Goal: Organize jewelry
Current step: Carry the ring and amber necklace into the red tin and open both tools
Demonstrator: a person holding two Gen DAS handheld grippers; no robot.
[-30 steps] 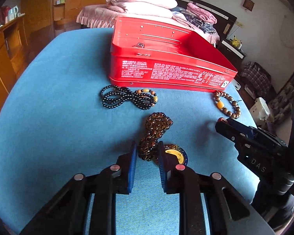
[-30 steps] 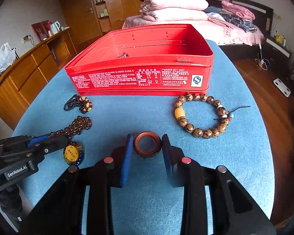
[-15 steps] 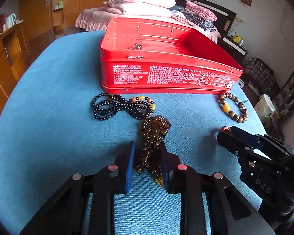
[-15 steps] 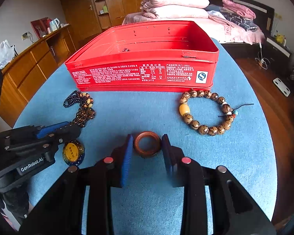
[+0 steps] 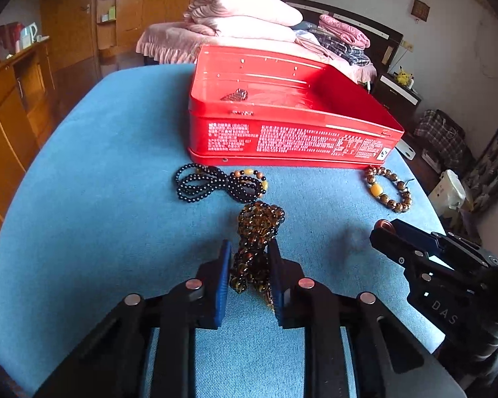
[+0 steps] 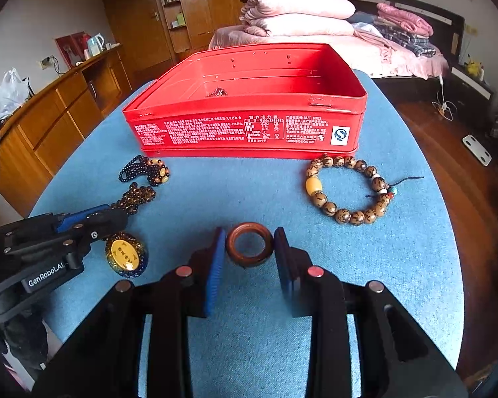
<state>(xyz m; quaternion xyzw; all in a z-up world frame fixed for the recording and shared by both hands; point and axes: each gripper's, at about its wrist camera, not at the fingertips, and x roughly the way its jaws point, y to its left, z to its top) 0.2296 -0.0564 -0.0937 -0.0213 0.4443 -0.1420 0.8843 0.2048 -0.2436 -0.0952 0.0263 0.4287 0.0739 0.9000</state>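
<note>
My left gripper [image 5: 249, 258] is shut on an amber bead necklace [image 5: 257, 232] and holds it above the blue table; its yellow pendant [image 6: 126, 253] hangs below the gripper in the right wrist view. My right gripper [image 6: 249, 248] is shut on a brown wooden ring [image 6: 249, 243]. The open red tin [image 5: 282, 126] stands ahead, with one small piece of jewelry [image 5: 235, 94] inside. A black bead necklace [image 5: 219, 182] lies in front of the tin. A brown bead bracelet [image 6: 347, 187] lies at the tin's right corner.
The round table has a blue cloth [image 5: 83, 199]. Its edges fall away to the left, right and front. A wooden cabinet [image 6: 49, 116] stands to the left and a bed with folded quilts [image 6: 298, 10] behind the tin.
My left gripper has lifted the amber necklace off the table and moved toward the tin. My right gripper has risen with the ring and come closer to the tin.
</note>
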